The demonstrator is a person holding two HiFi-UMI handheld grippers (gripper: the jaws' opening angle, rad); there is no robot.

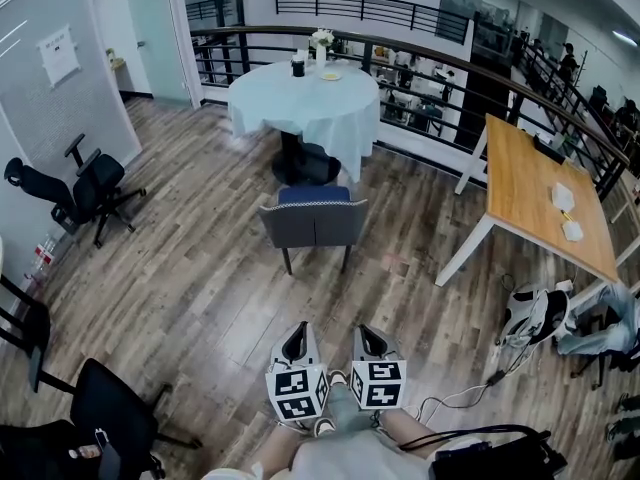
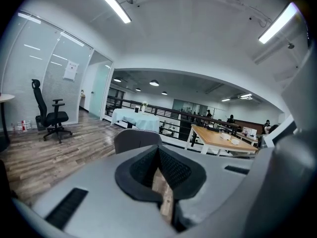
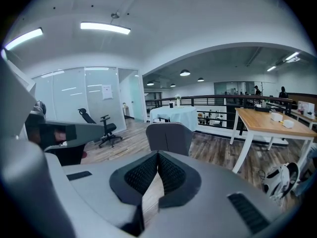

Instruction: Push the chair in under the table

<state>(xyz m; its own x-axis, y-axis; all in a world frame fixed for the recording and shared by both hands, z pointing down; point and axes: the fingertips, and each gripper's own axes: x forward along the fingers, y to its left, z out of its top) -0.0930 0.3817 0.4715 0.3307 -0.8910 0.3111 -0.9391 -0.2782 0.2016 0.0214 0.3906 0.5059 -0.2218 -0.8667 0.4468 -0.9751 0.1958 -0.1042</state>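
Gray chair (image 1: 314,220) stands on the wood floor (image 1: 200,268), pulled out from the round table (image 1: 305,103) with the pale blue cloth. The backrest faces the person and the blue seat points toward the table. The backrest's long edge runs left to right across the head view, roughly square to the line from person to table. The chair is upright on thin dark legs. The front of the seat sits near the table's dark base and below the cloth hem; I cannot tell whether they touch. On the table top are a dark cup (image 1: 298,65) and a small vase of white flowers (image 1: 321,43). The left gripper (image 1: 297,328) and right gripper (image 1: 368,328) are low in the head view, side by side and close together, both aimed at the chair back and well short of it. Both gripper views put the chair back straight ahead past the jaw tips. The left jaws are pressed together with nothing between them, and the right jaws are the same. A bare wooden table (image 1: 540,193) stands to the right, with a backpack (image 1: 535,313) on the floor beside its leg. A black office chair (image 1: 85,188) stands at far left by the wall. A dark railing (image 1: 430,63) runs behind the round table.
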